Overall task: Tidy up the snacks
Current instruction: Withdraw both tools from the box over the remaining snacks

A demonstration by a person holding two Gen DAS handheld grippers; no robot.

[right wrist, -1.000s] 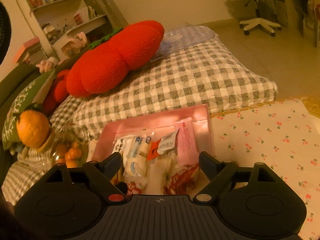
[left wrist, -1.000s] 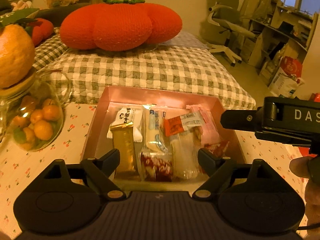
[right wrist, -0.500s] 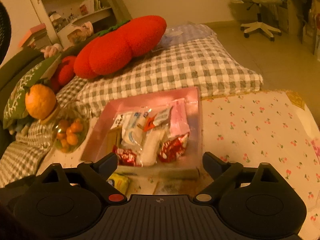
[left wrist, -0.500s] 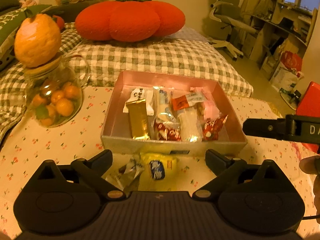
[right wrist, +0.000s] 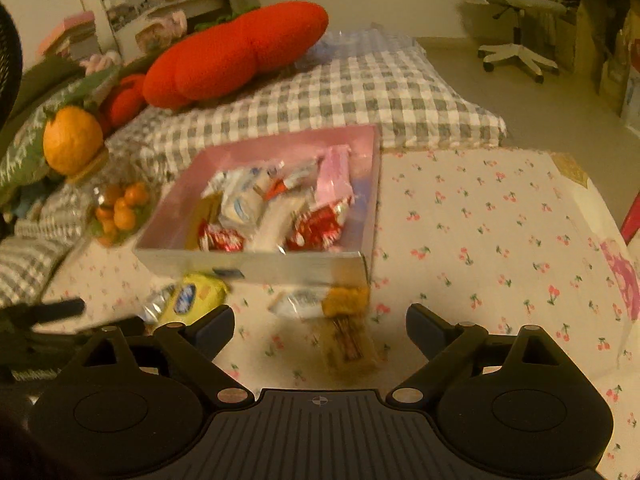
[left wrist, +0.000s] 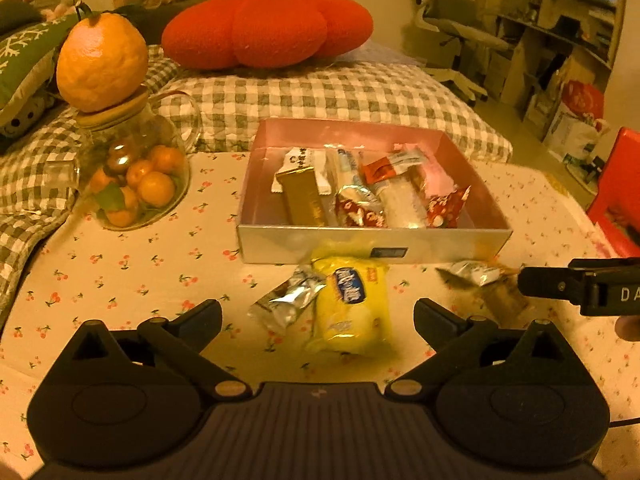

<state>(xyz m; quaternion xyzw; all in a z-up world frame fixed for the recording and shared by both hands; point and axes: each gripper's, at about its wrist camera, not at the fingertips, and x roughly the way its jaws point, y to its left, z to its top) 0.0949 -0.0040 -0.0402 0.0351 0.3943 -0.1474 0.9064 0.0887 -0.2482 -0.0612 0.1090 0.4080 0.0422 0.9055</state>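
Observation:
A pink box (left wrist: 352, 132) (right wrist: 280, 144) on the cherry-print cloth holds several wrapped snacks. In front of it lie a yellow packet (left wrist: 352, 300) (right wrist: 196, 294), a silver packet (left wrist: 286, 302) and, to the right, a silver-and-brown packet (left wrist: 476, 274) (right wrist: 320, 304) and a brown bar (right wrist: 348, 344). My left gripper (left wrist: 318, 314) is open and empty, with the yellow and silver packets between its fingers' line. My right gripper (right wrist: 320, 326) is open and empty, just before the brown bar. The right gripper also shows at the right edge of the left wrist view (left wrist: 580, 286).
A glass jar of small oranges (left wrist: 132, 184) with a big orange (left wrist: 102, 68) on its lid stands left of the box. A red pumpkin cushion (left wrist: 268, 28) lies on the checked bedding (left wrist: 340, 92) behind. A red object (left wrist: 618, 192) is at the far right.
Both grippers have pulled back from over the box. The loose packets in front of the box have come into view. Both stay open.

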